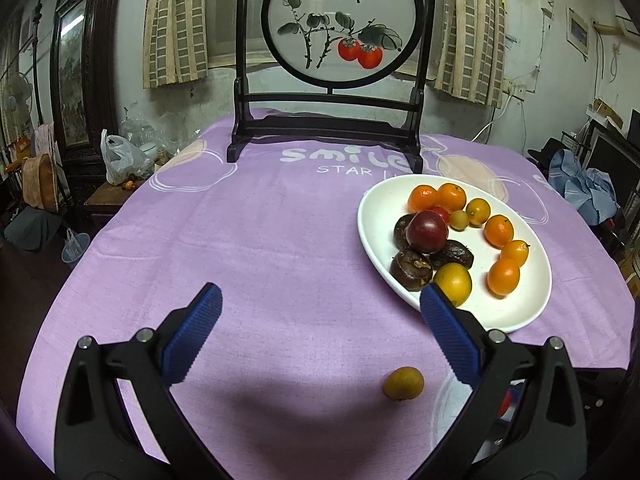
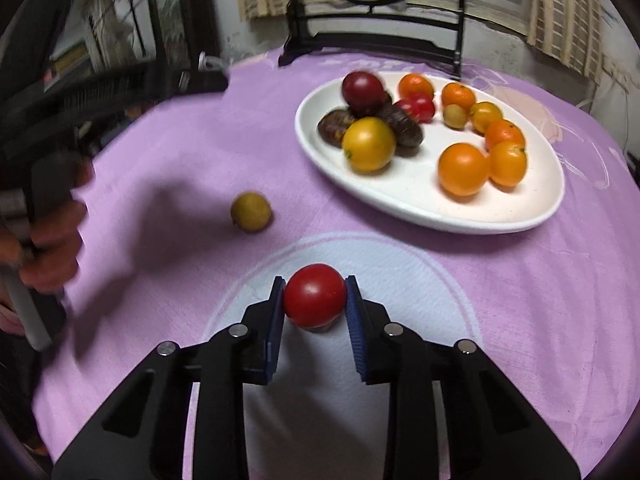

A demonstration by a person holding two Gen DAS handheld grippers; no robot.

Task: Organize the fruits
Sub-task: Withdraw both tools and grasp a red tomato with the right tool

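A white oval plate (image 1: 524, 312) (image 2: 460, 212) on the purple tablecloth holds several fruits: oranges, a yellow one, dark brown ones and a dark red plum (image 1: 426, 232). A small yellow-brown fruit (image 1: 402, 383) (image 2: 251, 212) lies loose on the cloth in front of the plate. My left gripper (image 1: 320, 308) is open and empty, above the cloth just behind that loose fruit. My right gripper (image 2: 315, 298) is shut on a red tomato (image 2: 314, 295), low over the cloth near the table's front.
A dark wooden stand with a round persimmon painting (image 1: 340, 24) stands at the back of the table. The left hand and its gripper (image 2: 48, 216) show at the left of the right wrist view. The table edge drops off left and right.
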